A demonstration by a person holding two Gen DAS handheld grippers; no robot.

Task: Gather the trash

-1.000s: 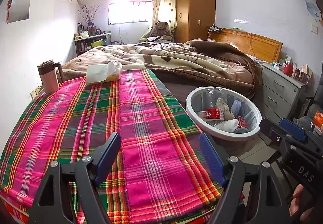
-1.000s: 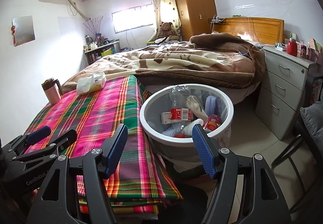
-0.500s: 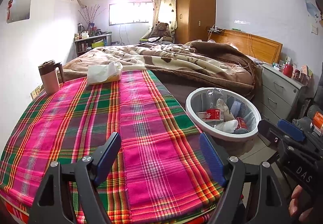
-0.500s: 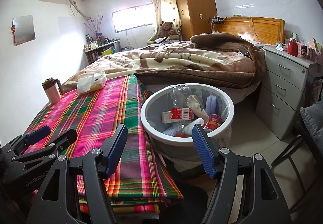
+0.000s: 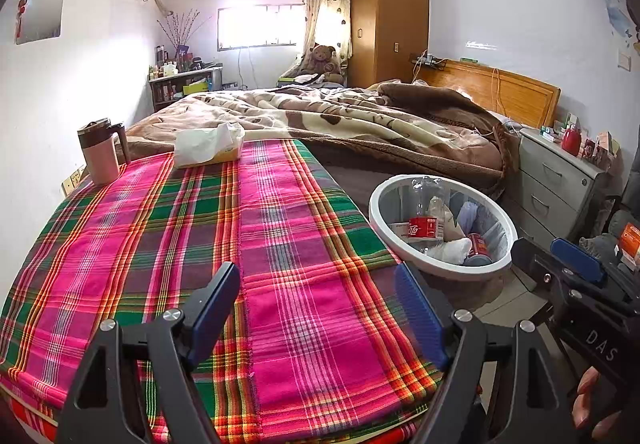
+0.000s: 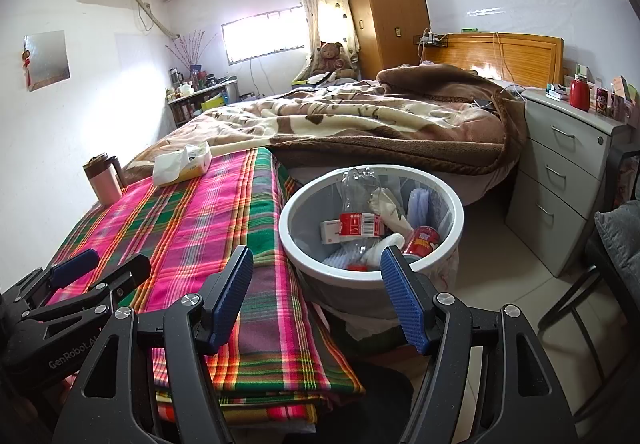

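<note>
Bedroom quiet, nothing changed over last second. Trash bin (image 6: 372,268) beside plaid desk (image 5: 160,244) holds bottle (image 6: 360,215), can (image 6: 422,240); desk bare of litter. My left claw (image 5: 316,308), right claw (image 6: 316,292) apart, empty: collection looks finished.

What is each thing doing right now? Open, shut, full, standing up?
Left gripper: jaws open, holding nothing.
Right gripper: jaws open, holding nothing.
Trash bin: upright, partly filled with trash.
Plastic bottle: in the bin, neck down.
Mug: upright, lid on.
Tissue box: tissue sticking out.
Drawers: shut.
</note>
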